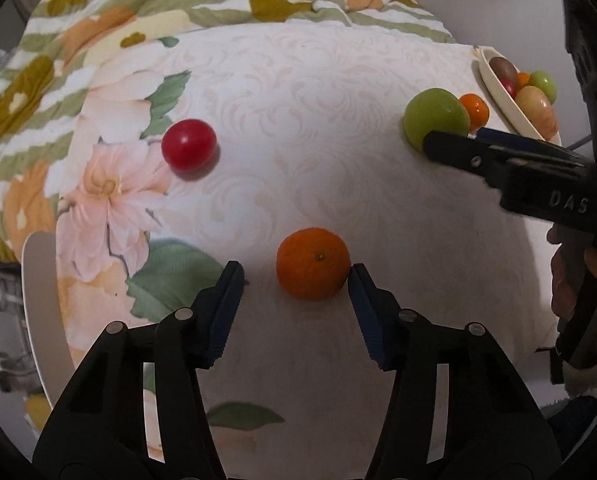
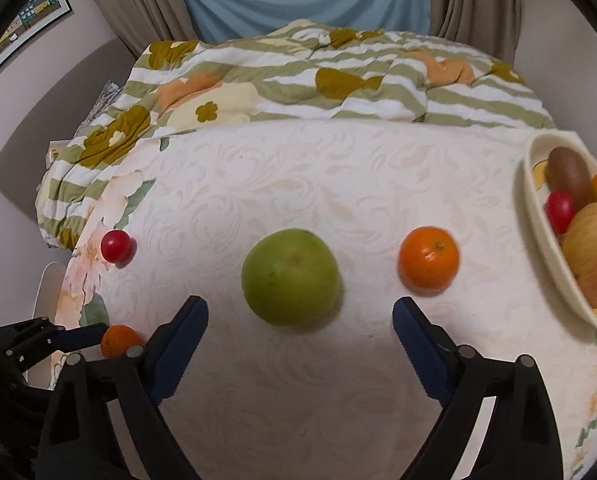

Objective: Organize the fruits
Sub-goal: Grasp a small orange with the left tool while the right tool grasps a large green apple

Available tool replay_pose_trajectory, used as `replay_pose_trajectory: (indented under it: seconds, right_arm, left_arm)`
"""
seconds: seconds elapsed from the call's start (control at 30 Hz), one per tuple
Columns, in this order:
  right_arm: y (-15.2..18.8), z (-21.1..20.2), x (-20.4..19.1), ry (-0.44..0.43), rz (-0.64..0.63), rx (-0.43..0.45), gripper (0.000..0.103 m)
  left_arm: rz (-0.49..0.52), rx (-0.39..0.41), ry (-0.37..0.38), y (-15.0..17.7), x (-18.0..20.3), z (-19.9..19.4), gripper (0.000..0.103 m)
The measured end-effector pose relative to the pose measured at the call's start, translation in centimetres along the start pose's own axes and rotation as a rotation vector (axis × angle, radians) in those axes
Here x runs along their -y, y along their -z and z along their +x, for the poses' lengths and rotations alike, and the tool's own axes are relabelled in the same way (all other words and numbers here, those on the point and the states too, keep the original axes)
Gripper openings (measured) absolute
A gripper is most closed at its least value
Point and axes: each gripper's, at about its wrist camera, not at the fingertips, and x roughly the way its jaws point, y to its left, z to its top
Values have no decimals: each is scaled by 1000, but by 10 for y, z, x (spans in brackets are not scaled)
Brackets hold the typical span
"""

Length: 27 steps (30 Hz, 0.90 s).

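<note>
Because every fruit here is round and sits loose on a soft cloth [image 2: 298, 168], a one-sided nudge could send any of them rolling.

Farthest left, the red fruit [image 1: 188, 144] lies untouched, well apart from both grippers.

Next, the left gripper [image 1: 296, 280] has its jaws part-open around the near orange [image 1: 313, 264]. The right pad [image 1: 356, 280] touches it; the left pad stands clear, so nothing is gripped yet. Closing off-centre would likely push it leftward. Its stem dimple faces up, and it has no real long axis.

Further right, the right gripper [image 2: 300, 316] is wide open, holding nothing, with the green apple [image 2: 290, 276] just ahead of its tips, stem side up. A shallow bite could squirt it out.

Beside it lies a second orange [image 2: 428, 258], then the bowl [image 2: 538, 216], crowded enough that added fruit may spill.
</note>
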Motion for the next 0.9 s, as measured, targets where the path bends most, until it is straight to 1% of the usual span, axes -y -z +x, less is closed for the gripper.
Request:
replay_pose_trajectory:
  seconds: [0.1, 0.13, 0.17, 0.23, 0.3, 0.47, 0.5, 0.53, 0.67, 0.73, 0.8, 0.9]
  right_arm:
    - [0, 6, -6, -5, -31, -9, 92]
    - [0, 8, -8, -8, -37, -11, 87]
    - [-1, 9, -9, -14, -39, -16, 84]
    - [-2, 12, -11, -19, -45, -24, 79]
    - [-3, 13, -12, -18, -51, -26, 76]
    - [-6, 17, -11, -11, -57, -19, 76]
    - [-7, 17, -11, -9, -58, -18, 74]
    - [-8, 19, -10, -7, -58, -18, 70]
    - [-13, 21, -10, 5, -57, -12, 62]
    - [-13, 21, -12, 26, -70, -11, 54]
    - [-14, 21, -12, 42, -80, -7, 49]
    - [-14, 18, -11, 35, -71, -2, 49]
  left_arm:
    - [16, 11, 1, -2, 3, 0, 50]
    - [19, 12, 4, -2, 3, 0, 44]
    - [22, 13, 8, -2, 5, 0, 43]
    - [31, 17, -7, -1, 7, -1, 43]
    - [29, 17, -7, -1, 7, -1, 43]
    - [12, 23, -27, -1, 1, -3, 43]
    - [5, 23, -32, -1, -1, -3, 43]
    - [1, 24, -35, 0, -3, -3, 43]
    - [-23, 27, -45, 2, -12, -5, 43]
    - [-38, 29, -46, 3, -16, -6, 43]
    - [-53, 28, -51, 2, -19, -6, 43]
    - [-70, 43, -55, 0, -23, -14, 43]
